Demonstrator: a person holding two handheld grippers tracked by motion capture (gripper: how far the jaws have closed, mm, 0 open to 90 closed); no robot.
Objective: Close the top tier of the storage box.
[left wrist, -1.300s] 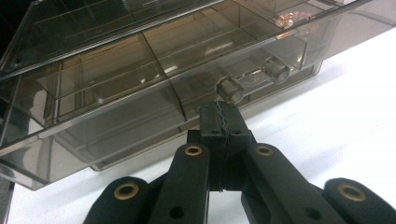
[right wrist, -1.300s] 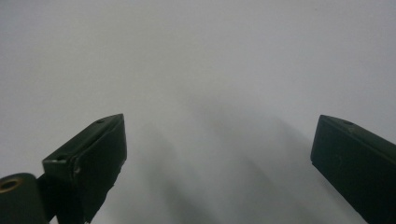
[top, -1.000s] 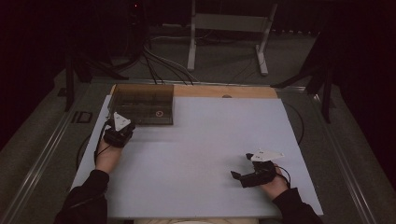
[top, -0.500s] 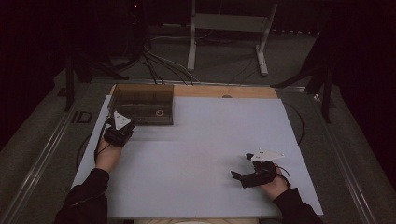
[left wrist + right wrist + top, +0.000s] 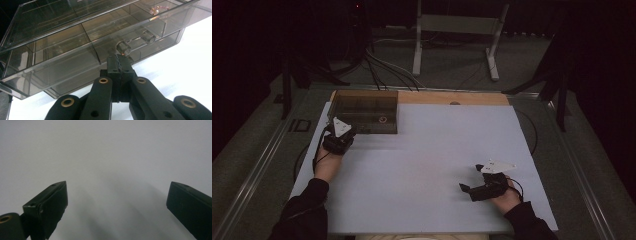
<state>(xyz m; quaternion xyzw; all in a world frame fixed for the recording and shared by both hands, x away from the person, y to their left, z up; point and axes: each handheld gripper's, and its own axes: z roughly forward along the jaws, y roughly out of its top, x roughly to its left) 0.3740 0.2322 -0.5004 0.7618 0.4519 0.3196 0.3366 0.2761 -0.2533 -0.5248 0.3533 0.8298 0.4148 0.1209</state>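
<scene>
The table (image 5: 432,165) is white, with a strip of bare light wood along its far edge. The box (image 5: 364,111) at the far left corner is smoke-tinted clear plastic, brownish grey, with a clear knob (image 5: 124,47) and something small and pinkish inside. Both grippers, left (image 5: 119,62) and right (image 5: 468,189), are black; brass-coloured rivets dot the left one. Each carries a pale grey plate. The person's sleeves (image 5: 304,212) are black.

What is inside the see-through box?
The smoky clear box is split by dividers into compartments. One far compartment holds a small pinkish ring-like thing; its details are too small to tell. The other compartments I can see look empty.
</scene>
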